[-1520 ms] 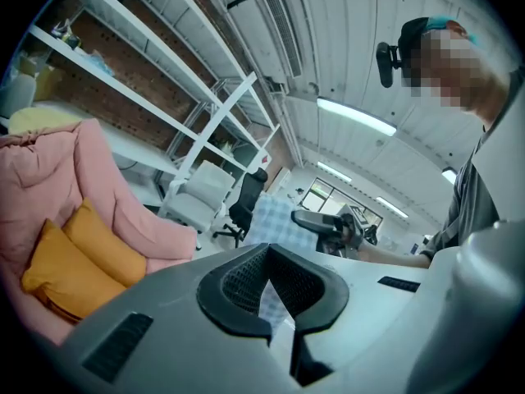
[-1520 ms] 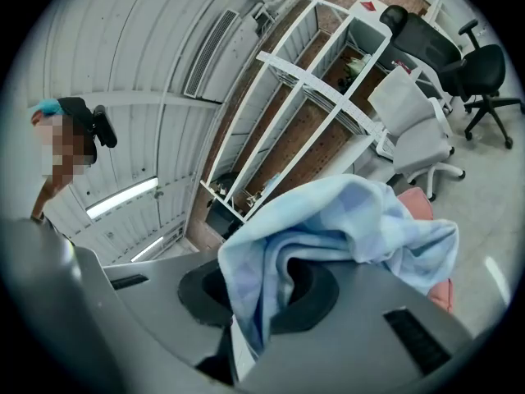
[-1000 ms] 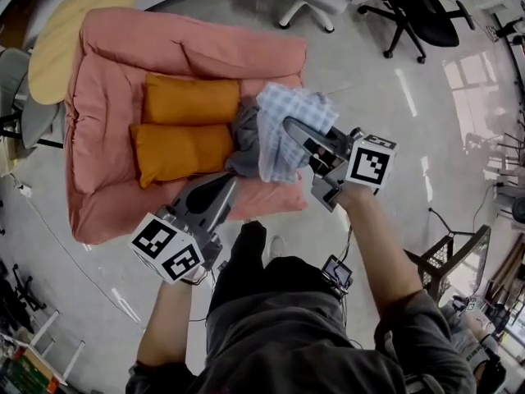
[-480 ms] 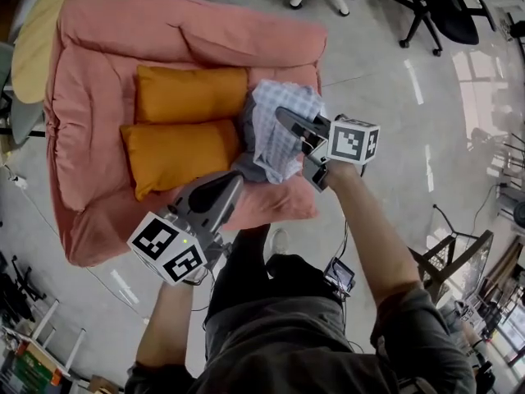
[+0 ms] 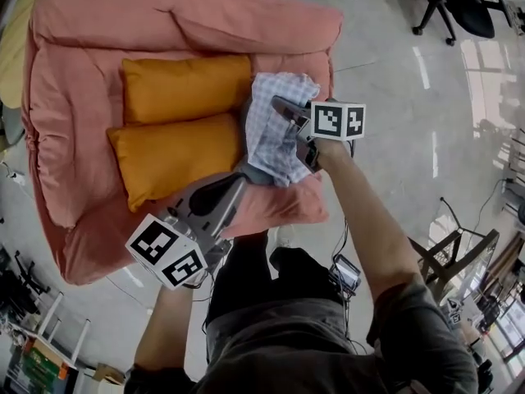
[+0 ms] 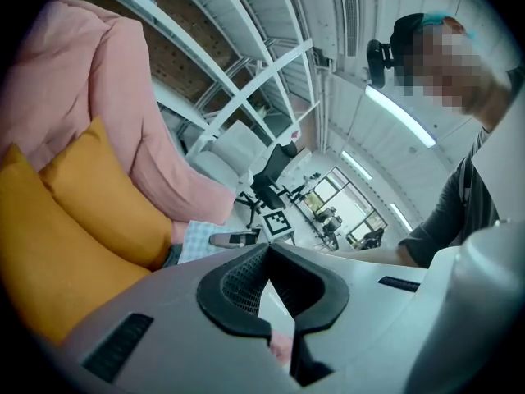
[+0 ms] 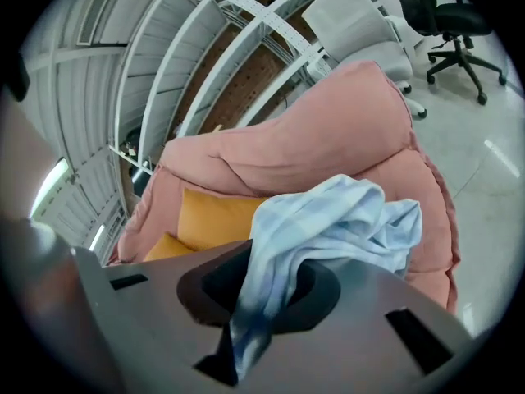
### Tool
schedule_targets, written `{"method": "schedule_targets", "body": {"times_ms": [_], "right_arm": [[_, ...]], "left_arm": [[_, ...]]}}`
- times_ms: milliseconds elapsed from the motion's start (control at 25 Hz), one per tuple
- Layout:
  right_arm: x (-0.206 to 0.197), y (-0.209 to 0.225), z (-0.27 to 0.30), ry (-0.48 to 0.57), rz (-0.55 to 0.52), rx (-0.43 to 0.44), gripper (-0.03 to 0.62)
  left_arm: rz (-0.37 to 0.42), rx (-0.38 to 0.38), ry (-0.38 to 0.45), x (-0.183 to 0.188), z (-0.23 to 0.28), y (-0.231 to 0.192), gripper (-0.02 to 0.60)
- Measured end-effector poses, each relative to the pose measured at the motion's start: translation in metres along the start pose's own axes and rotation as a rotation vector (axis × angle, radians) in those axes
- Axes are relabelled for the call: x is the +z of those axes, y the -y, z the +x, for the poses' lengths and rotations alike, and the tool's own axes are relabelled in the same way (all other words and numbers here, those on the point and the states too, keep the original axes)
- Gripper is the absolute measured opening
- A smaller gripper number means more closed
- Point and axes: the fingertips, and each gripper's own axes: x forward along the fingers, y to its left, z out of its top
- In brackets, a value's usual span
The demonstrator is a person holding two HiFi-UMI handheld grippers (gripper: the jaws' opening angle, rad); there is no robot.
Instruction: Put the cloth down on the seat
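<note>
A blue-and-white checked cloth [image 5: 271, 134] hangs bunched over the right end of the pink seat [image 5: 70, 138], beside two orange cushions [image 5: 176, 150]. My right gripper [image 5: 280, 113] is shut on the cloth. In the right gripper view a twisted strand of the cloth [image 7: 344, 220] runs between the jaws of the right gripper [image 7: 262, 281]. A grey fold shows under the cloth's lower edge. My left gripper [image 5: 232, 189] hovers at the seat's front edge, shut and empty. From the left gripper [image 6: 275, 273] I see the cloth [image 6: 195, 241] past the cushions.
The pink seat has a thick padded back [image 5: 189, 23] and a right arm [image 5: 324, 64]. Black office chairs [image 5: 459, 6] stand on the shiny floor at the top right. A metal frame [image 5: 459, 245] stands at the right. The person's legs are just in front of the seat.
The seat has come closer and lower in the head view. My right gripper has carried the cloth left and further over the seat's right end. The left gripper has hardly moved.
</note>
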Motion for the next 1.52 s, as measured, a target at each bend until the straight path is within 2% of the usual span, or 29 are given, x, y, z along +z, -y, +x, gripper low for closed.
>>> {"method": "schedule_targets", "body": {"times_ms": [120,320,480,600,840,1080,1360,1520], "right_arm": [[-0.01,0.021,0.016,-0.063,-0.025,-0.069,0.049],[-0.018,0.03,0.027,-0.113,-0.048,-0.088,0.049],[-0.025,0.046,0.036,-0.149,-0.093,-0.161,0.057],[-0.026,0.041,0.032,-0.153,-0.116,-0.169,0.177],[-0.024,0.026,0.005,-0.148,-0.181,-0.214,0.218],[-0.015,-0.007,-0.028,-0.091,-0.292,-0.236,0.218],[0.0,-0.08,-0.071,0.005,-0.383,-0.139,0.209],[0.012,-0.115,-0.098,0.098,-0.387,-0.108,0.055]], "left_arm": [[-0.002,-0.004,-0.009,-0.002,0.005,-0.006,0.011],[-0.011,0.0,-0.021,-0.008,0.009,-0.012,0.011],[-0.019,0.007,-0.025,-0.014,0.011,-0.019,0.011],[-0.021,0.008,-0.024,-0.016,0.013,-0.02,0.011],[-0.01,0.001,-0.016,-0.012,0.016,-0.012,0.011],[0.009,0.013,-0.014,-0.008,0.012,-0.006,0.011],[0.031,0.02,0.01,0.009,-0.001,0.008,0.011],[0.045,0.029,0.019,0.019,-0.009,0.016,0.011]]}}
